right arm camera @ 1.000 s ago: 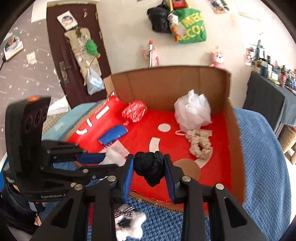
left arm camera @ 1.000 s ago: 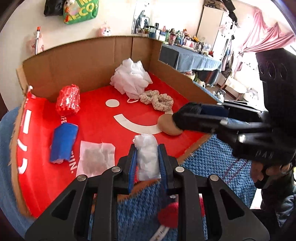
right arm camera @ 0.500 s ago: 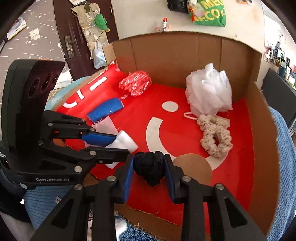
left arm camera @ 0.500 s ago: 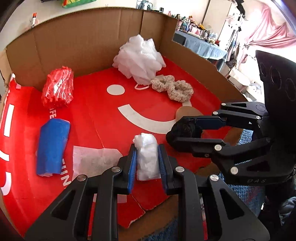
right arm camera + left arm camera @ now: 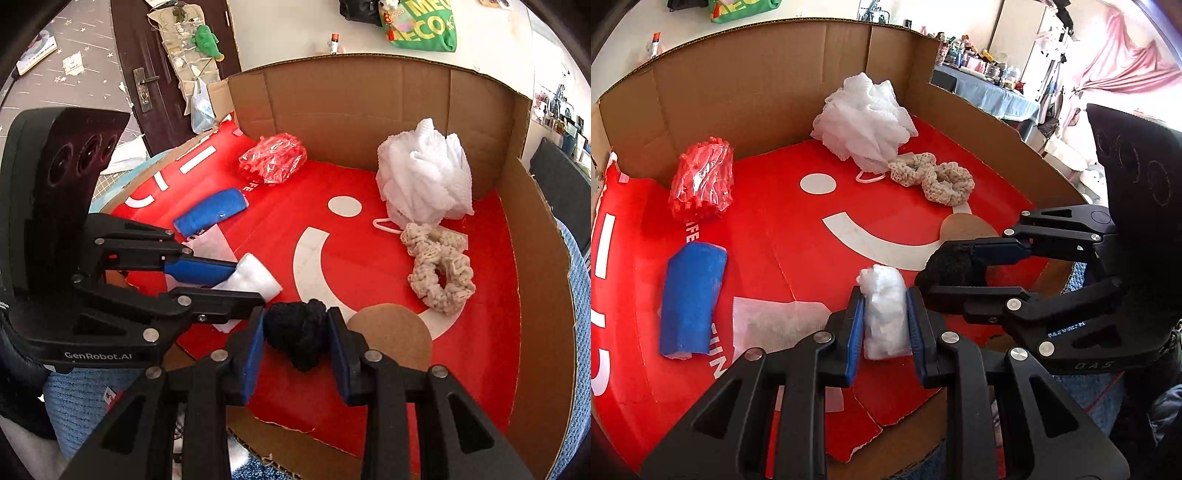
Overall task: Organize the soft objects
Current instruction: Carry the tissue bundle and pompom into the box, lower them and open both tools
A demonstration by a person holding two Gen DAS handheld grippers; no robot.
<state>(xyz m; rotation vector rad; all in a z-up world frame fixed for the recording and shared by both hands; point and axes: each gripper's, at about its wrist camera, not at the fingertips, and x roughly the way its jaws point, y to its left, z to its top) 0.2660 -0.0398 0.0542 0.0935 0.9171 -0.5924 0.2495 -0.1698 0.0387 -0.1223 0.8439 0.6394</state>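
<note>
Over the box's (image 5: pixel 746 92) open near edge, both grippers carry loads: the left gripper (image 5: pixel 885 314) is clenched on a white wad (image 5: pixel 885 310), upright along its fingers, and the right gripper (image 5: pixel 295 332) pinches a black knit ball (image 5: pixel 297 334). Bare red floor lies straight ahead of both, the right one nearer the scrunchie (image 5: pixel 439 273) side. The left view hides the ball's hanging underside (the right shows it); whether either load touches the floor I cannot tell.
</note>
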